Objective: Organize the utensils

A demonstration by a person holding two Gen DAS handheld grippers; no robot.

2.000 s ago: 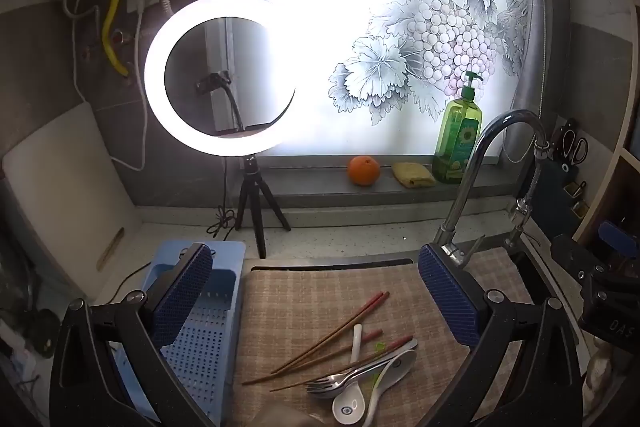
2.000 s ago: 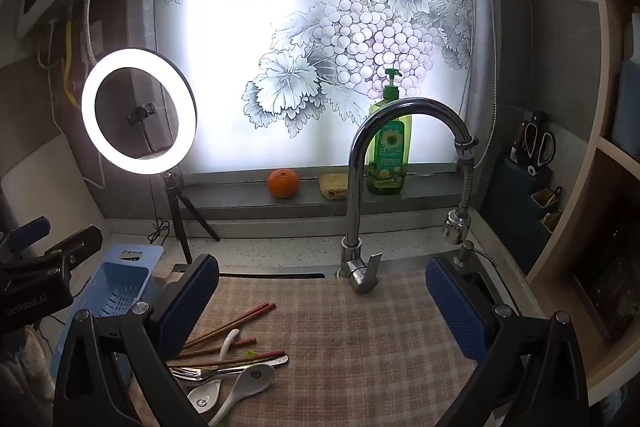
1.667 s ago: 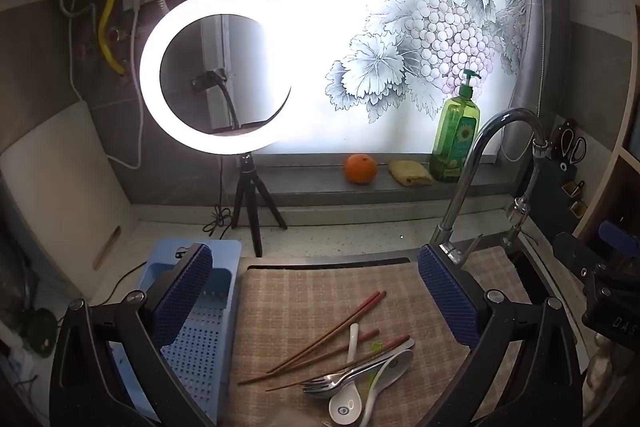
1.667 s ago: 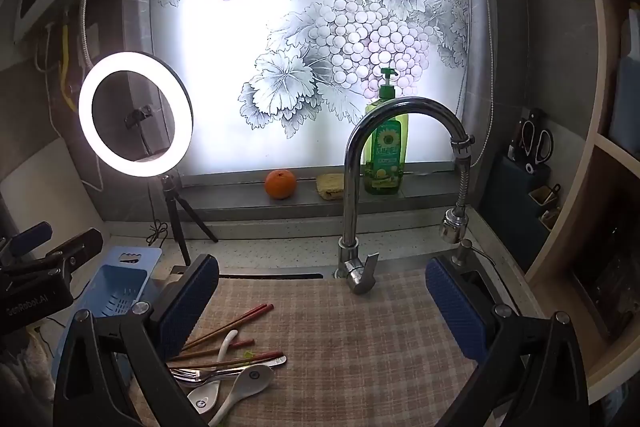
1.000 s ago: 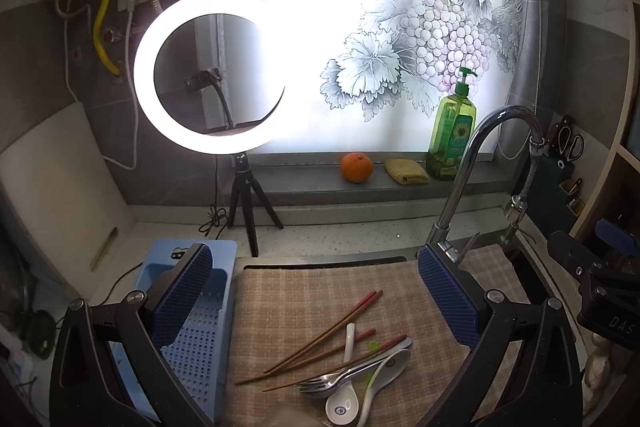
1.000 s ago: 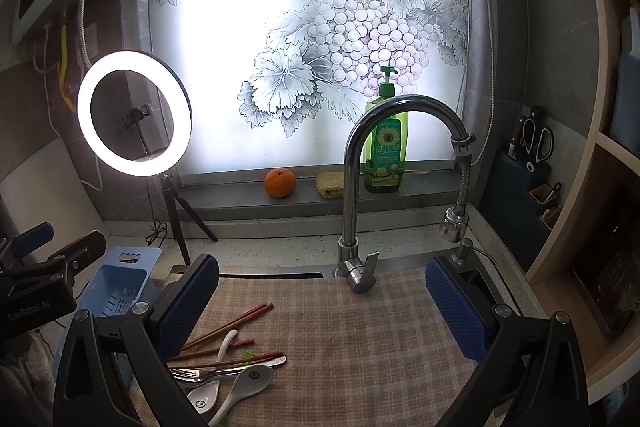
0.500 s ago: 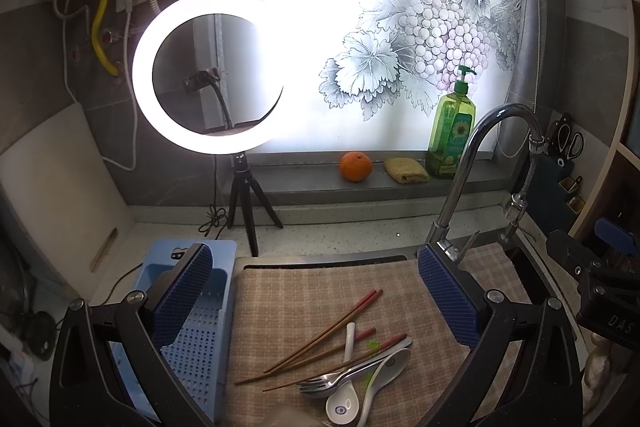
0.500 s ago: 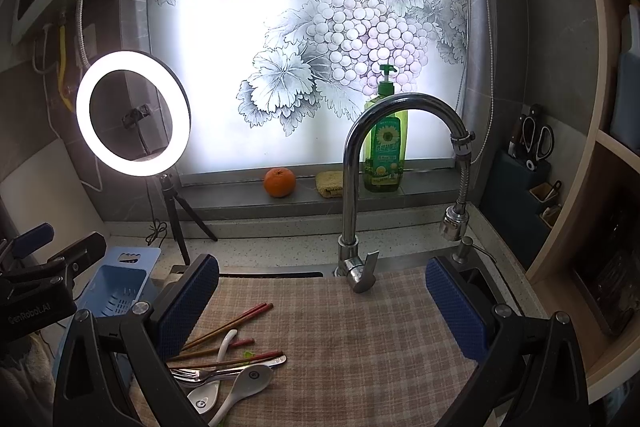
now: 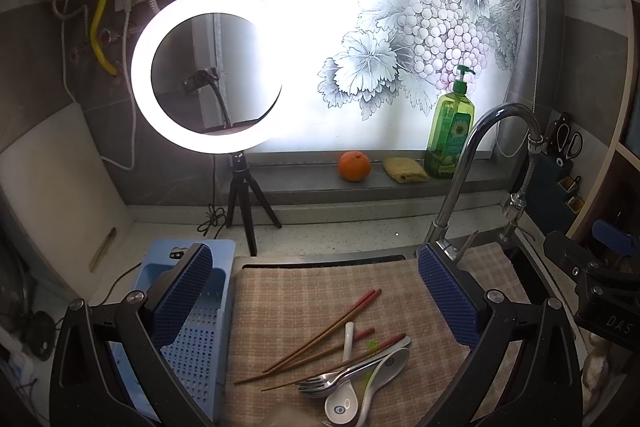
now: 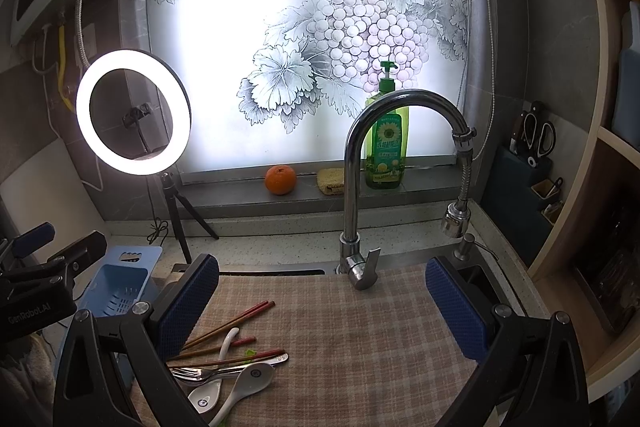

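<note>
Lying in a loose pile on a checked cloth [image 9: 304, 291], the utensils are seen at the lower centre of the left wrist view: red-tipped chopsticks [image 9: 326, 333], a metal fork [image 9: 320, 385] and two white ceramic spoons [image 9: 382, 373]. The left gripper [image 9: 314, 291] is held above the pile with its blue pads [image 9: 182, 293] spread wide apart, nothing being pinched between them. A blue perforated basket [image 9: 196, 351] is shown at the lower left, just beside the cloth's left edge and partly hidden behind the left finger.

In the right wrist view the same pile is placed at the lower left, the chopsticks [image 10: 230, 325], fork [image 10: 192, 374] and spoons [image 10: 248, 379] lying partly behind the left finger. The right gripper [image 10: 322, 301] is likewise spread wide and empty over the cloth [image 10: 360, 339]. The basket [image 10: 118, 289] is seen at the far left, partly covered by the other gripper's body. A chrome faucet [image 10: 356, 187] is shown rising at the cloth's far edge. On the sill behind are set an orange [image 10: 280, 179], a yellow sponge [image 10: 330, 181] and a green soap bottle [image 10: 387, 143]. A lit ring light [image 10: 133, 111] is mounted on a tripod at the left.
</note>
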